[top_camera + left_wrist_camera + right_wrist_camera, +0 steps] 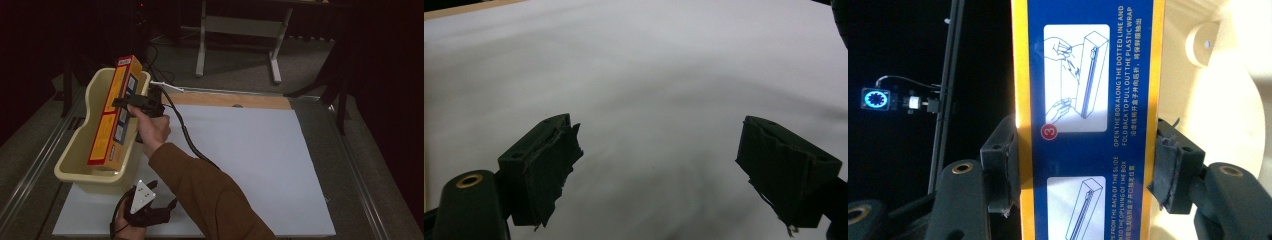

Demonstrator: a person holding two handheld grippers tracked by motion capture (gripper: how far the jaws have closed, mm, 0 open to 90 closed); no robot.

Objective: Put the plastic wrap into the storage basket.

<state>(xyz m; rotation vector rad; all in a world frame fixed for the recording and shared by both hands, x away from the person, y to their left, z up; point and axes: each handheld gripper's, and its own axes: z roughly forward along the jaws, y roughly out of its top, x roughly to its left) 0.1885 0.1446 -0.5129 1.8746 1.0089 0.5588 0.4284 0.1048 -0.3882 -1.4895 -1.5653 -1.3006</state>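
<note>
From above, your right gripper [131,101] clamped the long orange box [114,112], light stiff card, standing tilted in the cream tub [80,150]; arm stretched across. Your left gripper [659,170] hung wide open over the white tabletop [649,65]. Your right gripper's view had the box [1088,120] pinched mid-length across its narrow width.

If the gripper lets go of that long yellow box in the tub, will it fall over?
Probably it would tip. The long yellow box is tall and narrow, standing tilted in the cream tub, with the right gripper clamped on it. It looks like stiff cardboard, so it likely keeps its shape and leans against the rim.
</note>
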